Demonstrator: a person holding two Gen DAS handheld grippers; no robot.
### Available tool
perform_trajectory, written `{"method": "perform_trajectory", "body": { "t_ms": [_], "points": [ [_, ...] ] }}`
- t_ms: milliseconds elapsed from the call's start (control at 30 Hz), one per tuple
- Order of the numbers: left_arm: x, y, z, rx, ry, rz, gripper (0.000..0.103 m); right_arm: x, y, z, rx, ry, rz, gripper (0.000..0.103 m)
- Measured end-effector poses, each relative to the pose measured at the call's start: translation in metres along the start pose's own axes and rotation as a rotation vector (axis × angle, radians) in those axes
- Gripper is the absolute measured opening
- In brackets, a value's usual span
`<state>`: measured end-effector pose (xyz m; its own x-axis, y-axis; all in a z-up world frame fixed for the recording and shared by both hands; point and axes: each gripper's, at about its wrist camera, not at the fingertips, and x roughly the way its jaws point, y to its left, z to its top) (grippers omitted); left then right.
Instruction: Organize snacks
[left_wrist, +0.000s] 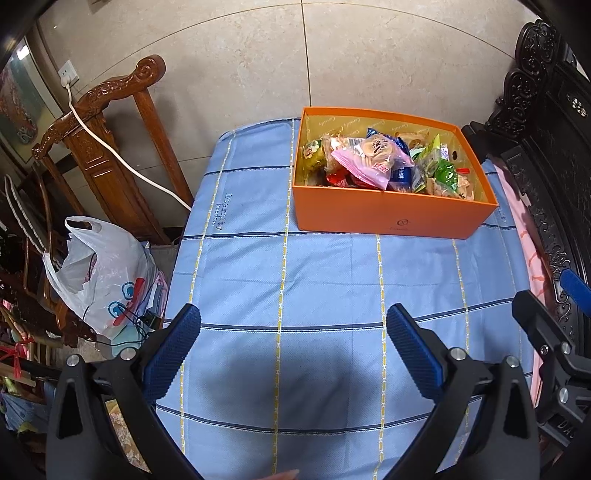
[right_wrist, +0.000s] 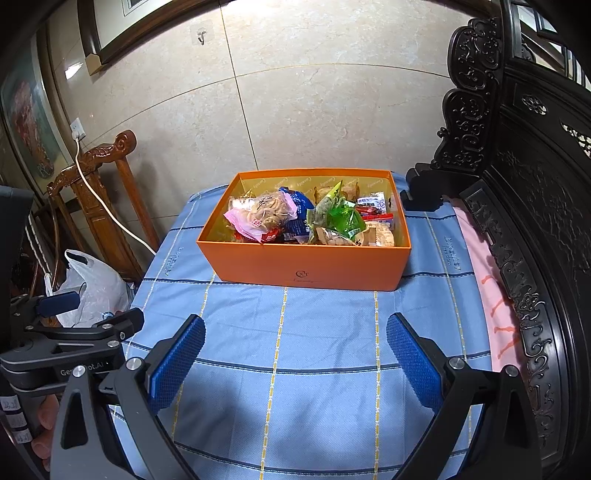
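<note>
An orange box (left_wrist: 388, 218) (right_wrist: 303, 269) stands at the far end of a table covered by a blue checked cloth (left_wrist: 314, 280) (right_wrist: 295, 332). Several snack packets fill it: a pink-edged bag of biscuits (left_wrist: 369, 158) (right_wrist: 258, 214) on top, green packets (left_wrist: 443, 173) (right_wrist: 340, 218) to its right. My left gripper (left_wrist: 293, 317) hangs open above the bare cloth, well short of the box. My right gripper (right_wrist: 295, 325) is open too, over the cloth in front of the box, nothing between its fingers. Part of each gripper shows at the edge of the other's view.
A carved brown wooden chair (left_wrist: 110, 147) (right_wrist: 99, 192) with a white cable (left_wrist: 110, 151) draped over it stands left of the table. A white plastic bag (left_wrist: 99, 273) (right_wrist: 92, 288) sits beside it. Dark carved furniture (left_wrist: 546, 147) (right_wrist: 517, 221) and pink cloth (right_wrist: 491, 288) border the right. A tiled wall lies behind.
</note>
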<state>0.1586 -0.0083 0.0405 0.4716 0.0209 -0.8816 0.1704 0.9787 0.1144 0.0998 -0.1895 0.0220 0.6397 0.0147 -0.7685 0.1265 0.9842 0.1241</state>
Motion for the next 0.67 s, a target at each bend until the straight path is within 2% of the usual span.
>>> {"method": "perform_trajectory", "body": {
  "t_ms": [167, 267, 400, 567, 667],
  "points": [
    [-0.007, 0.000, -0.003, -0.006, -0.051, 0.015, 0.099, 0.000, 0.001, 0.000, -0.003, 0.001, 0.004, 0.099],
    [-0.025, 0.002, -0.011, -0.035, -0.181, 0.041, 0.099, 0.001, 0.000, 0.000, -0.010, 0.007, 0.007, 0.099],
    [-0.028, 0.002, -0.007, -0.037, -0.182, 0.034, 0.099, 0.003, -0.001, 0.002, -0.014, 0.010, 0.013, 0.099],
    [-0.026, -0.002, -0.001, -0.006, -0.140, 0.007, 0.099, 0.005, -0.002, 0.001, -0.019, 0.012, 0.017, 0.099],
    [-0.029, -0.002, -0.002, -0.010, -0.160, 0.010, 0.099, 0.006, -0.002, 0.001, -0.025, 0.015, 0.020, 0.099]
  ]
}}
